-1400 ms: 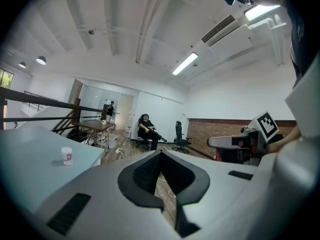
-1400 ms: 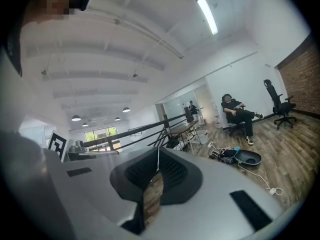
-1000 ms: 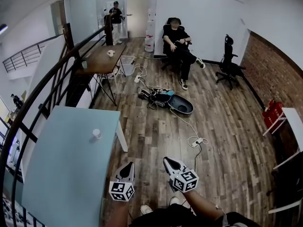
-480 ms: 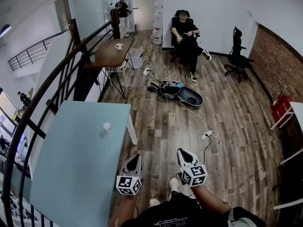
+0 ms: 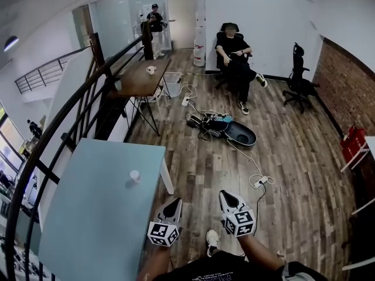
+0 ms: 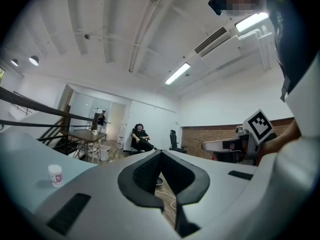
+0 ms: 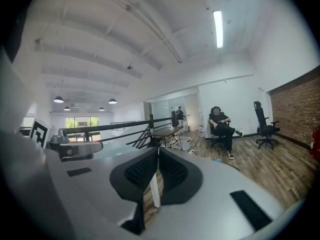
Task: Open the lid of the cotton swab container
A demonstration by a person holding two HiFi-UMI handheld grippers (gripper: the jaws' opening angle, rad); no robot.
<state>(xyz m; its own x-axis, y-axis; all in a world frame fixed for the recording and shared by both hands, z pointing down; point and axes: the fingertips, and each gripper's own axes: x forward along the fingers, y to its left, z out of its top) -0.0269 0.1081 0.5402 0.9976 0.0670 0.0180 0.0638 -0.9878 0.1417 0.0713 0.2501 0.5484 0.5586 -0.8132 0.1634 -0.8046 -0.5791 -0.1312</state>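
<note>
Nearest, the left claw (image 5: 174,202) and the right claw (image 5: 226,195) are held side by side over the wooden floor (image 5: 293,157). They sit a little apart, each pointing forward. In the left gripper view the left claw's (image 6: 160,155) jaws are pressed together with nothing between them. The right gripper view shows the right claw (image 7: 157,152) pressed together and empty too.

Ahead and to the left of the left claw, well apart from it, the cotton swab container (image 5: 135,176) stands upright on the pale blue table (image 5: 82,221). In the left gripper view the container (image 6: 55,175) is low on the left. Its lid is too small to read.

Beyond the right claw a power strip (image 5: 259,182) lies on the floor. Farther still are a dark open case (image 5: 239,134), a wooden table (image 5: 137,78) and a seated person (image 5: 235,54).
</note>
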